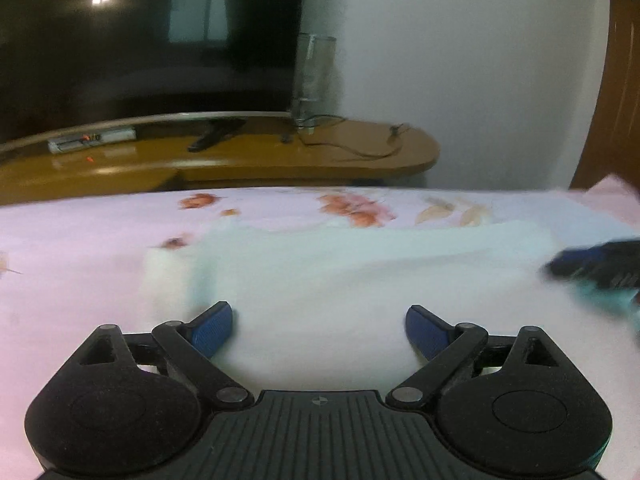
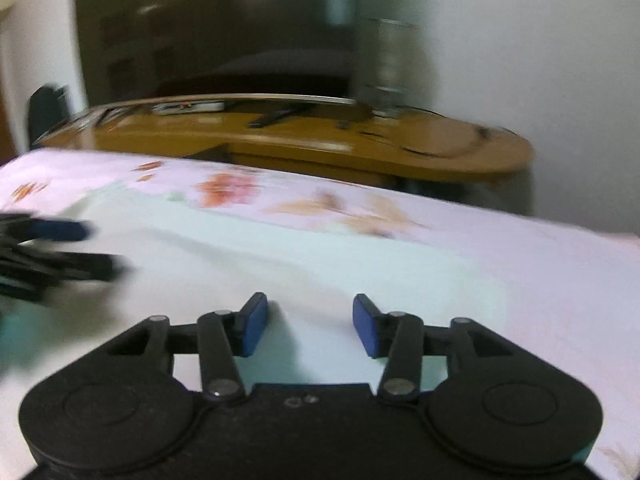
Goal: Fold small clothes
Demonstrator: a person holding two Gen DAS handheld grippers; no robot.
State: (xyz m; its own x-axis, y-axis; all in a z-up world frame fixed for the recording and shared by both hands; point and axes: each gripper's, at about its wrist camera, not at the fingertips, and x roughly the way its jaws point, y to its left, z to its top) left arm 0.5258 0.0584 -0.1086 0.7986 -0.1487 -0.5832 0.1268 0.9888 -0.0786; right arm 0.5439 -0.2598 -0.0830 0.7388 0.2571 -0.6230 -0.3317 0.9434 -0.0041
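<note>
A pale mint-white garment (image 1: 320, 280) lies spread flat on a pink floral bedsheet (image 1: 80, 232); it also shows in the right wrist view (image 2: 280, 256). My left gripper (image 1: 319, 326) is open and empty, low over the garment's near part. My right gripper (image 2: 310, 322) is open and empty, also just over the garment. The right gripper shows blurred at the right edge of the left wrist view (image 1: 596, 266). The left gripper shows blurred at the left edge of the right wrist view (image 2: 52, 252).
Beyond the bed stands a curved wooden TV stand (image 1: 280, 152) with a dark television (image 1: 140, 40), a remote (image 1: 214, 136), a clear glass vase (image 1: 314, 76) and cables. A white wall is at the right.
</note>
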